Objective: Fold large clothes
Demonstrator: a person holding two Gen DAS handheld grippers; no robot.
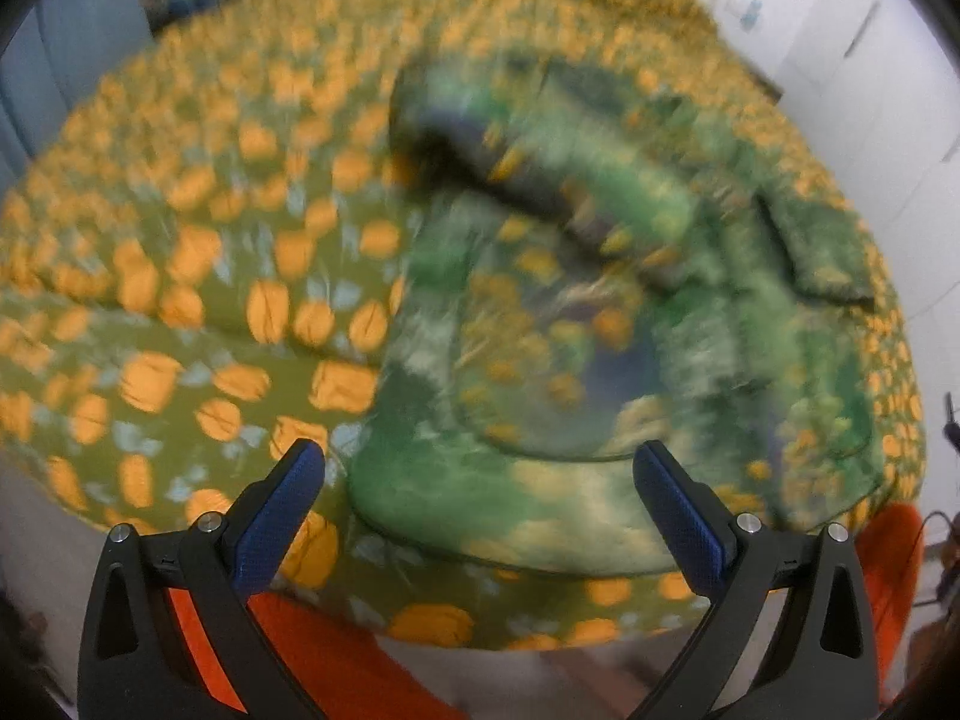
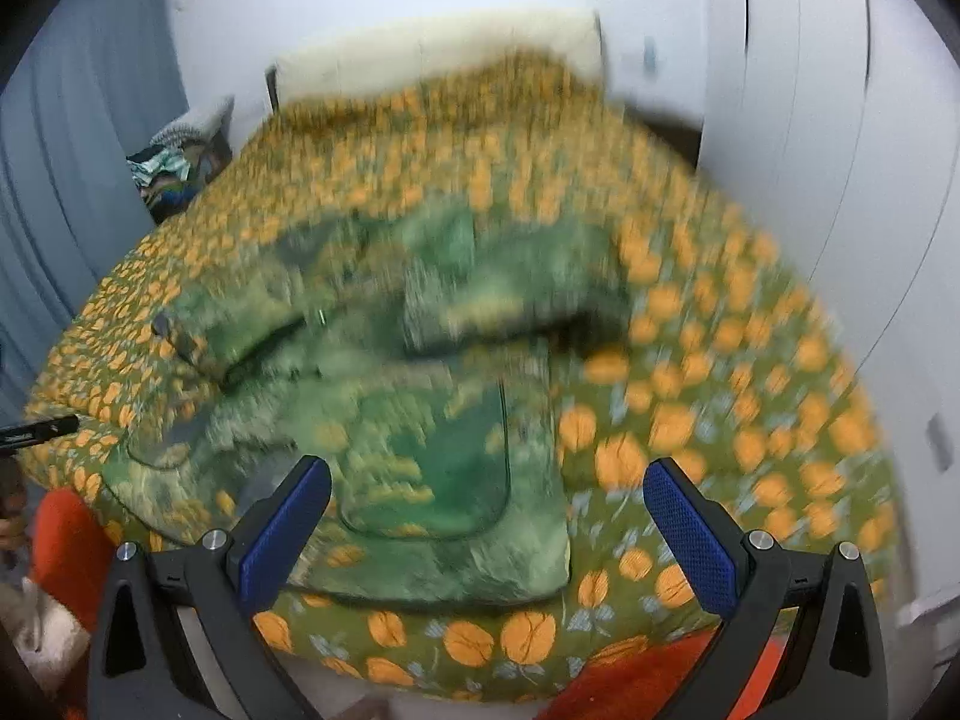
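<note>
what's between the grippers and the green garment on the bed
Nothing visible. The left gripper and right gripper are both open above the green garment, which lies uncovered on the orange-patterned bedspread.

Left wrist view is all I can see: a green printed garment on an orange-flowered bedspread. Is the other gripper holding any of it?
Observer: No. The right gripper is open, with nothing between its blue pads, above the garment.
Operator: What's beyond the bed on that side?
Observer: A cream headboard stands at the far end of the bedspread, clearer in the right view.
Operator: Anything beside the bed?
Observer: Tall white panels, perhaps wardrobe doors, rise along its right side.
Operator: And mine?
Observer: The left gripper is open too.
</note>
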